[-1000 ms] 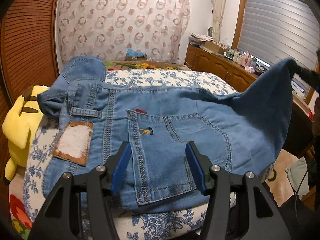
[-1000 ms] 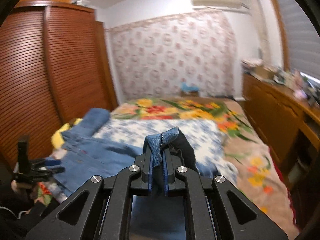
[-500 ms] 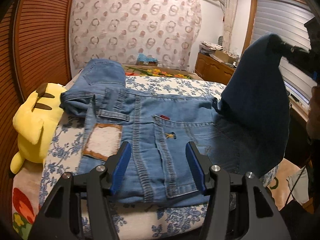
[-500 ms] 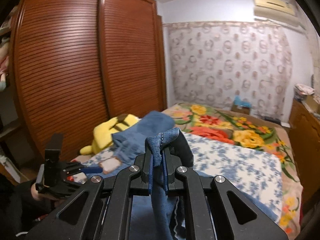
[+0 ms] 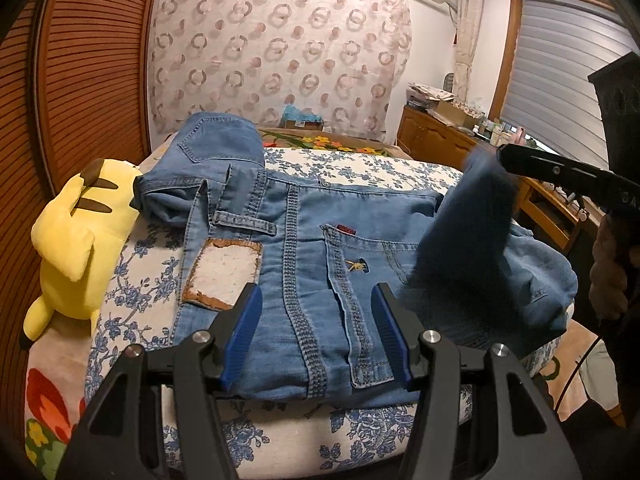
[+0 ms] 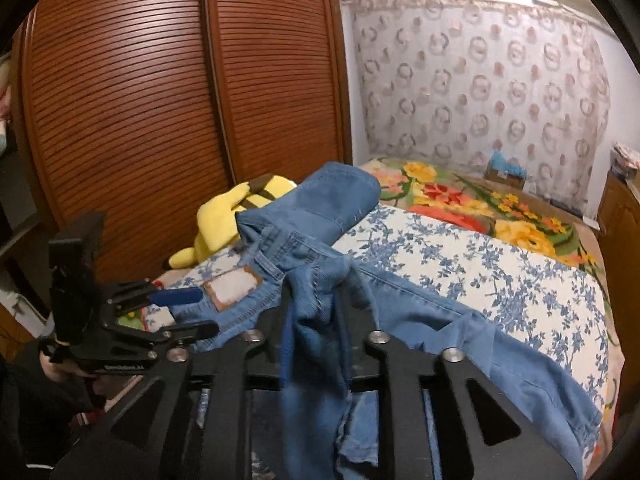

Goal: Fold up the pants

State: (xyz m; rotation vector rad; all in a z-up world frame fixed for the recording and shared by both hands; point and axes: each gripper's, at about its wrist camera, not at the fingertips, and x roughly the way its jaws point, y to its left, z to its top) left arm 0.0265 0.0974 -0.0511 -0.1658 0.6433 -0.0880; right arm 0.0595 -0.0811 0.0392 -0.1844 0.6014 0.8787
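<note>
The pants (image 5: 304, 264), pale blue denim, lay spread across the foot of the bed (image 5: 360, 168), their waistband and back pocket directly ahead of the left gripper (image 5: 316, 332) and partly between its fingers. They looked soft and limp yet fairly heavy for cloth, likely to sag and drag wherever unsupported, and not slippery; seams, hems and the waistband seemed the firmest places to pinch, since a doubled edge would hold better than a single flat layer. The left gripper stood half open over the cloth, its blue pads (image 5: 244, 332) pressing on nothing. The right gripper (image 6: 316, 320) had the leg end bunched between its fingers, but its jaws were opening and the blurred cloth looked to be slipping free of the pads. Compared with a second before, when that gripper was clamped tight on the hem and held the leg high and off to the right, the leg had been carried across and down over the seat, so it now draped close ahead of the left gripper. A yellow plush toy (image 5: 76, 240) lay beside the waistband, left of the left gripper.
</note>
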